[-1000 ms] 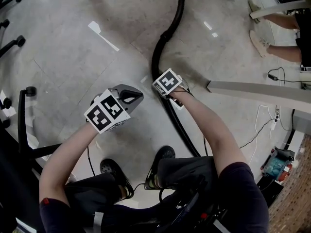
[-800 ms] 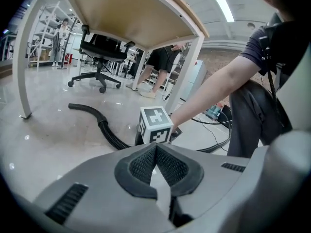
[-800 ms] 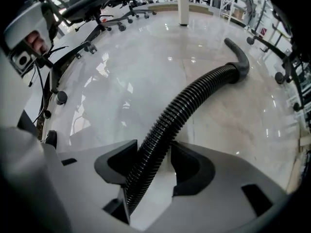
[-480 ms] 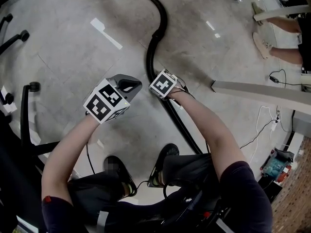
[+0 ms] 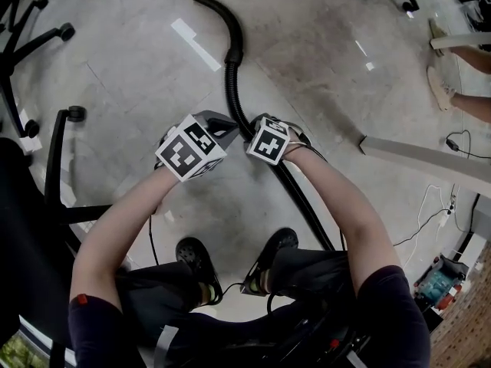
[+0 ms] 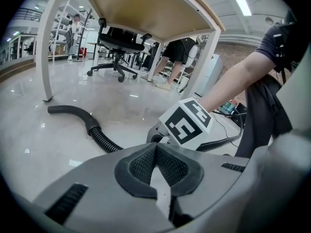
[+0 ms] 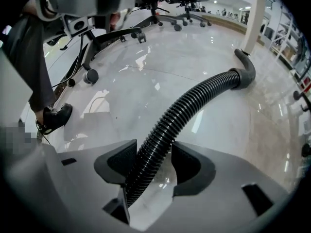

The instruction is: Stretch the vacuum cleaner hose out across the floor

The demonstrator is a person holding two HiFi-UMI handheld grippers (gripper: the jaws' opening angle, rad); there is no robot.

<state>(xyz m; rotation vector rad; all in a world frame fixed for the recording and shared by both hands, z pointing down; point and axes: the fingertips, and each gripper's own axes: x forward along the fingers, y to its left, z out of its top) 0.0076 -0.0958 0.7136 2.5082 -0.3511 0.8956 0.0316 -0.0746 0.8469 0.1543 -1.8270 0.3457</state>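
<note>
At the person's feet, two black shoes [image 5: 198,259] stood on a glossy pale stone floor [image 5: 138,75] with faint tile seams. Just beyond them the left gripper [image 5: 219,123] was pressed together on nothing, its dark mesh-textured pads meeting in a narrow V in its own view [image 6: 156,152]. Close on its right the right gripper [image 5: 265,138] pointed steeply down and pinched the hose [image 5: 230,83]. In the right gripper view the ribbed black tube passed between the two rubbery pads [image 7: 154,164], hard against the left one and filling almost the whole gap. The hose lay on the floor. It came from beside the right shoe, ran up and slightly left through that grip, then went on almost straight away from the person, so that its long axis pointed forward [image 7: 194,103]. Past the corrugated length it turned into a smooth, thicker cuff [image 5: 222,18] that bent off to the left and ended open on the floor [image 6: 68,110]. Farther off stood a black chair base [image 5: 54,152] on castors.
</note>
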